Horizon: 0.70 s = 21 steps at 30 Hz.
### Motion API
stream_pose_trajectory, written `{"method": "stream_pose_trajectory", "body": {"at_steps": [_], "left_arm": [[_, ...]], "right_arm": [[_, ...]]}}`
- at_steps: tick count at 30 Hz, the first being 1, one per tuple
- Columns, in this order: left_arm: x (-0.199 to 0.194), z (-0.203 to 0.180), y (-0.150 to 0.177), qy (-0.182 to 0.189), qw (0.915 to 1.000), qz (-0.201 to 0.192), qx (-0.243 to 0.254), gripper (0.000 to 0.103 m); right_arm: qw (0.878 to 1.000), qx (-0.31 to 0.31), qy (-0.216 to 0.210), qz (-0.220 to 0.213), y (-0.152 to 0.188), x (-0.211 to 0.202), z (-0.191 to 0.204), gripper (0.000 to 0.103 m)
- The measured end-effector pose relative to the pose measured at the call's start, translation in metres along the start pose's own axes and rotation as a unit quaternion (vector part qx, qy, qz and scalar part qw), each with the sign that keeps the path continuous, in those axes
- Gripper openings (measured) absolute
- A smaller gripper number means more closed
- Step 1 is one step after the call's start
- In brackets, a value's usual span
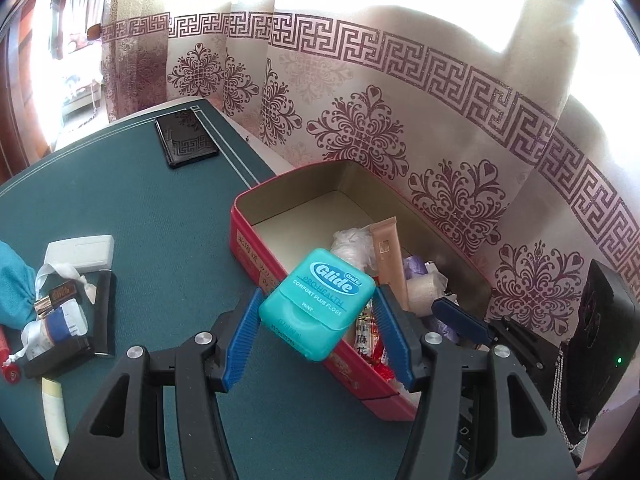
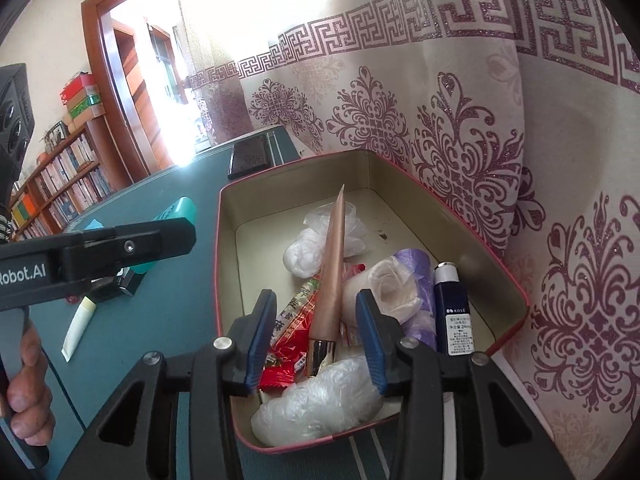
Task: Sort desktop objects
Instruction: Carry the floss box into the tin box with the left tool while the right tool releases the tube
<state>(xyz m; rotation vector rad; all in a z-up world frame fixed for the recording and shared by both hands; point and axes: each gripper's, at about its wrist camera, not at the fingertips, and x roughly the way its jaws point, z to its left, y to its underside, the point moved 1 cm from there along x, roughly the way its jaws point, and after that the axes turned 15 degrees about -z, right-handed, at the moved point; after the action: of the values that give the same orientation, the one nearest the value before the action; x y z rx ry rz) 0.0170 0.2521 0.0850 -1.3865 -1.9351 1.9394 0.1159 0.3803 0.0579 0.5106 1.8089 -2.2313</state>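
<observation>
I am holding the teal floss box [image 1: 318, 304] in the left gripper [image 1: 320, 336], jaws half apart and pressing its two narrow sides, over the near rim of the red tin [image 1: 256, 248]. It is looking light, hard and slick (a corner grip could twist). The right gripper [image 2: 316, 332] is hanging part open over the pink tube [image 2: 330, 280] in the tin, gripping nothing. Beyond, green tabletop [image 1: 160, 220] is running to a patterned curtain [image 1: 440, 120].
</observation>
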Motion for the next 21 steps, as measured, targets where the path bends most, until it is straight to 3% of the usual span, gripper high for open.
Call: {"method": "stream_pose_trajectory", "body": {"at_steps": [10, 21], "left_arm": [[0.034, -0.004, -0.005, 0.014, 0.9993, 0.027, -0.021, 0.065], [0.015, 0.019, -0.001, -0.016, 0.9994, 0.016, -0.026, 0.065]], "right_arm": [[1.000, 0.026, 0.000, -0.004, 0.002, -0.004, -0.007, 0.059], [0.999, 0.031, -0.008, -0.005, 0.003, -0.007, 0.002, 0.074]]}}
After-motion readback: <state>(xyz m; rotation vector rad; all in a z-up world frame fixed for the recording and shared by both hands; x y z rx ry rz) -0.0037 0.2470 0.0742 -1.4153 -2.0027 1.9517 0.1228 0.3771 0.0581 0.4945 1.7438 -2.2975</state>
